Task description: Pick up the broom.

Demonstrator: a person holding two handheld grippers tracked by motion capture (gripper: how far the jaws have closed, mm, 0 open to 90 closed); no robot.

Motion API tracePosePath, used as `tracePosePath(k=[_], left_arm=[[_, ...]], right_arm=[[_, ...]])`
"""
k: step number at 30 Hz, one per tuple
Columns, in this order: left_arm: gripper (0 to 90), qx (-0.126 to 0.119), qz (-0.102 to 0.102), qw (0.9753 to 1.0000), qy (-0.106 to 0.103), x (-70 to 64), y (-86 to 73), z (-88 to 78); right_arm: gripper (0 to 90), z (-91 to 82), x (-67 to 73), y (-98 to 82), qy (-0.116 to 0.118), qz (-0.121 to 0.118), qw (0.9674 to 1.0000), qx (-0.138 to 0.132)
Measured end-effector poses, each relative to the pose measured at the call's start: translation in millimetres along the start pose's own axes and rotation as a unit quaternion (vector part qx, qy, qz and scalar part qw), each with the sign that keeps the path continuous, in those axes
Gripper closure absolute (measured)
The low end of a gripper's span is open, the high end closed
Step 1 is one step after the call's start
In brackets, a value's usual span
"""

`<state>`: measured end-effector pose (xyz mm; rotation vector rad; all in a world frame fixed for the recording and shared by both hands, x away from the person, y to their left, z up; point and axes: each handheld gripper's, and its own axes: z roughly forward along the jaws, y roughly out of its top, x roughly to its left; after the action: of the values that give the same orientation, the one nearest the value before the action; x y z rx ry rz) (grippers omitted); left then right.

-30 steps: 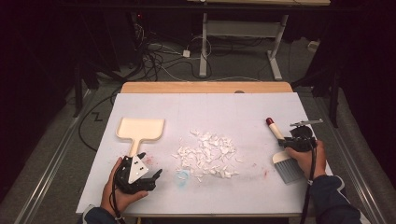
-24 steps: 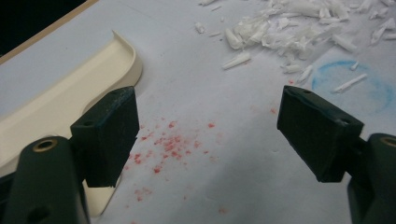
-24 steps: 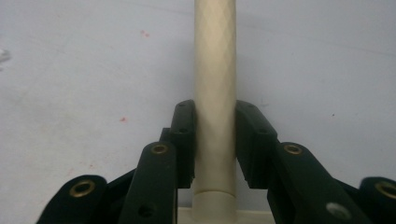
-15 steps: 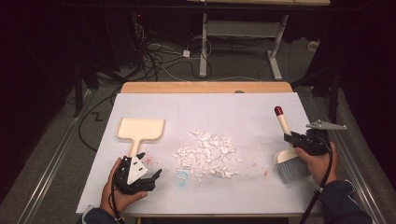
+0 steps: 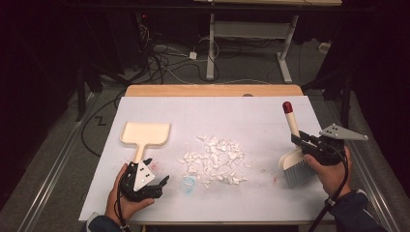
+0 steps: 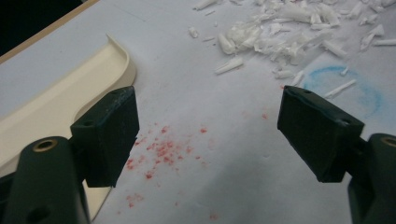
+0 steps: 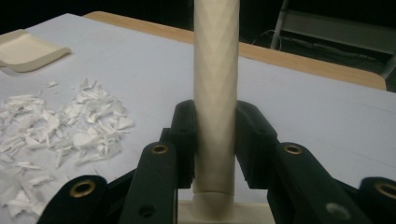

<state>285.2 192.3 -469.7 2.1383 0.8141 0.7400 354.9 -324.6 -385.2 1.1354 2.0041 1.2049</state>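
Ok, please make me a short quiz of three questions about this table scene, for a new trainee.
1. True or false: the right claw is shut on the brush handle.
2. The left claw is: A) open, B) shut on the dustpan.
3. Fill in: the white scraps lie between the dustpan and the ____.

Key: 1 true; 2 A; 3 brush.
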Motion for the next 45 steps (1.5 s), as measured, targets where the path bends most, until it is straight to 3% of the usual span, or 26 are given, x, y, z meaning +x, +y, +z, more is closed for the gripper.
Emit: tracePosePath(k=[4,7,8,9,10,11,14,15,18,19,20,21,22,23,27,28,31,34,35,36,38,42,43,45], left_arm=[[20.0,-0.011,-0.005,0.9999,-0.008,-2.1,5.1,0.8],[21.8,-0.028,-0.016,0.9994,-0.009,-7.3,17.5,1.6],[21.9,-0.038,-0.023,0.9988,-0.021,-11.8,31.2,5.0],[21.9,-0.038,-0.023,0.9988,-0.021,-11.8,31.2,5.0],[21.8,-0.054,-0.025,0.997,-0.049,-22.5,47.0,6.8],[21.7,-0.054,-0.025,0.997,-0.049,-22.5,47.0,6.8],[21.7,-0.082,-0.002,0.9925,-0.091,-50.6,82.8,12.7],[21.8,-0.082,-0.002,0.9925,-0.091,-50.6,82.8,12.7],[22.3,-0.104,0.007,0.9859,-0.131,-71.6,107.5,19.0],[22.4,-0.117,0.0,0.9796,-0.163,-83.2,121.4,24.3],[22.5,-0.117,0.0,0.9796,-0.163,-83.2,121.4,24.3],[22.5,-0.122,-0.004,0.9763,-0.179,-88.5,127.8,27.0],[22.5,-0.131,-0.011,0.97,-0.205,-98.4,138.8,32.9],[22.5,-0.132,-0.015,0.9674,-0.216,-103.4,143.5,36.5],[23.4,-0.129,-0.04,0.9593,-0.248,-119.9,155.2,54.6],[23.8,-0.129,-0.04,0.9593,-0.248,-119.9,155.2,54.6],[26.2,-0.121,-0.068,0.9546,-0.264,-129.2,158.9,69.6],[33.9,-0.117,-0.077,0.9548,-0.262,-130.9,158.3,76.2],[38.0,-0.118,-0.084,0.953,-0.266,-130.2,157.3,77.9],[41.5,-0.118,-0.084,0.953,-0.266,-130.2,157.3,77.9],[50.3,-0.125,-0.082,0.9483,-0.28,-127.2,154.3,78.3],[58.0,-0.126,-0.08,0.9497,-0.275,-123.9,152.8,76.5],[59.1,-0.123,-0.078,0.9516,-0.271,-120.4,151.9,75.3],[61.3,-0.121,-0.078,0.9528,-0.267,-116.9,151.2,73.5]], right_arm=[[71.7,-2.6,4.9,3.4,0.009,-0.003,0.9999,-0.011],[71.7,-7.2,11.7,8.7,0.021,0.004,0.9996,-0.021],[71.8,-8.7,14.6,10.3,0.022,0.006,0.9994,-0.025],[71.8,-8.7,14.6,10.3,0.022,0.006,0.9994,-0.025],[71.7,-10.5,21.4,14.2,0.026,0.003,0.9992,-0.031],[71.7,-11.0,24.7,15.9,0.028,0.0,0.999,-0.037],[71.7,-12.3,36.5,20.7,0.039,-0.005,0.9983,-0.044],[71.7,-12.3,36.5,20.7,0.039,-0.005,0.9983,-0.044],[71.7,-12.5,52.4,24.6,0.046,-0.014,0.9976,-0.05],[71.7,-11.9,56.1,25.1,0.047,-0.018,0.9974,-0.051],[71.7,-11.9,56.1,25.1,0.047,-0.018,0.9974,-0.051],[71.7,-10.9,59.9,25.6,0.049,-0.021,0.9973,-0.05],[71.7,-8.6,67.1,26.0,0.049,-0.028,0.997,-0.052],[71.7,-6.9,70.5,26.1,0.052,-0.031,0.9968,-0.052],[71.7,-1.2,84.8,26.0,0.058,-0.042,0.996,-0.053],[71.7,-1.2,84.8,26.0,0.058,-0.042,0.996,-0.053],[71.7,3.1,100.0,25.7,0.06,-0.055,0.995,-0.058],[71.7,4.4,109.2,24.5,0.065,-0.066,0.9938,-0.062],[71.6,4.1,111.8,23.8,0.065,-0.066,0.9935,-0.066],[71.6,4.0,113.8,23.5,0.067,-0.07,0.9929,-0.068],[71.6,2.9,117.7,23.0,0.067,-0.077,0.9924,-0.069],[71.4,-0.5,119.3,22.4,0.066,-0.077,0.9917,-0.078],[71.2,-1.3,118.8,22.9,0.067,-0.077,0.9915,-0.081],[70.8,-3.6,117.3,23.1,0.073,-0.073,0.9913,-0.081]])
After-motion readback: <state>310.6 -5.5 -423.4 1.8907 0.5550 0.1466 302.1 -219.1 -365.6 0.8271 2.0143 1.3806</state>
